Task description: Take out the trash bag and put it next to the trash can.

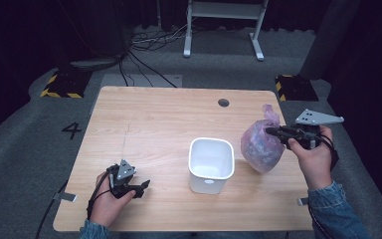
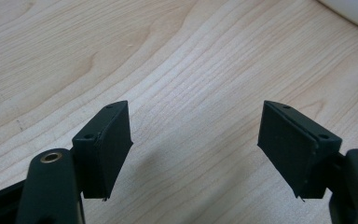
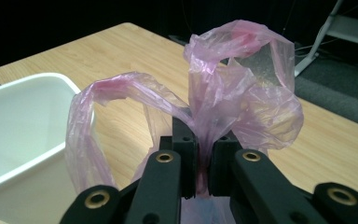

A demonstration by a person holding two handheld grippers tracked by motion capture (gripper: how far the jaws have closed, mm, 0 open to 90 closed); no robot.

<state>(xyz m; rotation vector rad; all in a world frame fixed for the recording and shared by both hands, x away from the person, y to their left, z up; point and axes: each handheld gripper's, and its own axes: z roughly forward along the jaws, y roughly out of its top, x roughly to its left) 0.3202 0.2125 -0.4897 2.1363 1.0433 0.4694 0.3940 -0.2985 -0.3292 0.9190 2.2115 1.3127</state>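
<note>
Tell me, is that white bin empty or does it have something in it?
Empty, as far as shows. The bin stands upright on the table, and the high view looks down onto its bare white inside. The pink bag hangs outside it.

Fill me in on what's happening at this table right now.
A person works with a claw in each hand at a wooden table. The right claw is shut on the gathered neck of a pink plastic bag, holding it just right of a white bin that stands open in the middle. The left claw sits open near the table's front left, with nothing between its jaws.
</note>
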